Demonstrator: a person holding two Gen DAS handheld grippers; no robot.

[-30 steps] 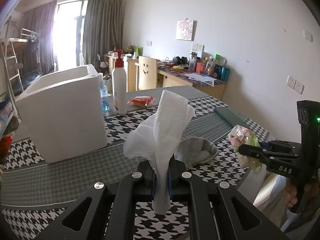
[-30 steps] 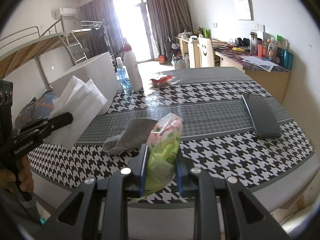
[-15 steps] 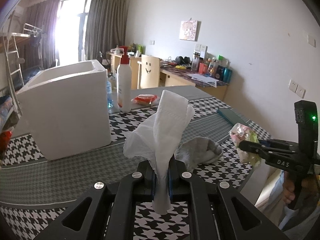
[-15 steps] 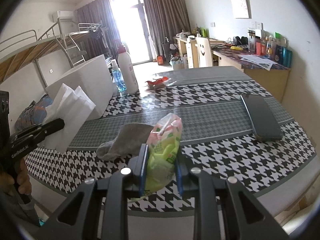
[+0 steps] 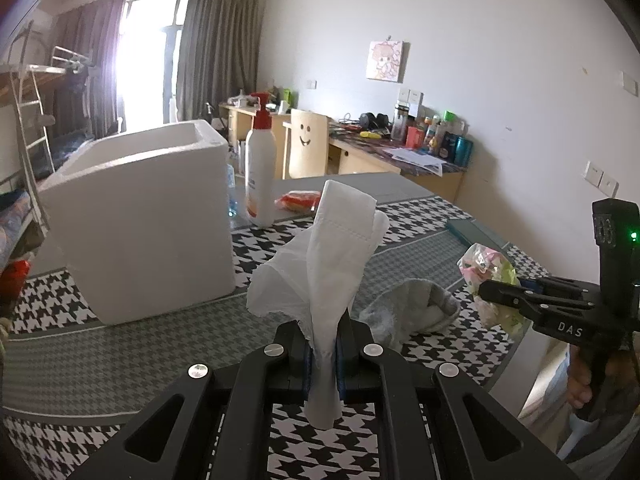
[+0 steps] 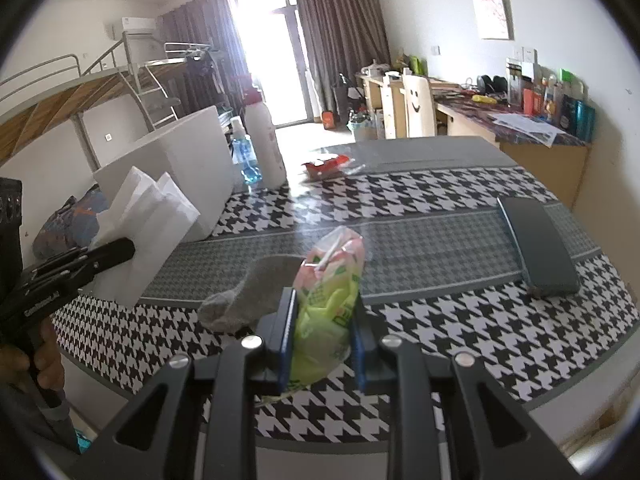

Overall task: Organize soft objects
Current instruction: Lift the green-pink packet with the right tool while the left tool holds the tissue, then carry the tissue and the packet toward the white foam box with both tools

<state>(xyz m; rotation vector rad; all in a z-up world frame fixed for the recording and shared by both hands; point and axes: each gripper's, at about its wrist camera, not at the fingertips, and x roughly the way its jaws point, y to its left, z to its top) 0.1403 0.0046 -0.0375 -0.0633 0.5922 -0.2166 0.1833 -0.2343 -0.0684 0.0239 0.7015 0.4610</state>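
White tissue: a crumpled white tissue (image 5: 320, 280) stands up out of the left hand-held gripper (image 5: 323, 354), whose two jaws are pressed together on its lower end; it hangs above the near edge of the worktop (image 5: 120, 344).
Plastic packet: a soft pink-and-green packet (image 6: 326, 304) is clamped between the blue pads of the right hand-held gripper (image 6: 323, 344), also held above the near edge.
Grey sock: a grey sock (image 5: 412, 312) lies slack on the houndstooth cloth, between the two grippers and touched by neither.
Foam box: an open white foam box (image 5: 136, 220) sits on the left part of the worktop, well apart from both held items; its inside cannot be seen from either view.
Other things: a white pump bottle (image 5: 260, 176) and a red packet (image 5: 298, 201) stand behind the box; a dark flat case (image 6: 538, 244) lies to the right.
Progress: judged early to middle. Two soft items are lifted but not yet placed, and the sock is not yet picked up.
Likely next: carrying both items to the box, which seems the probable container.
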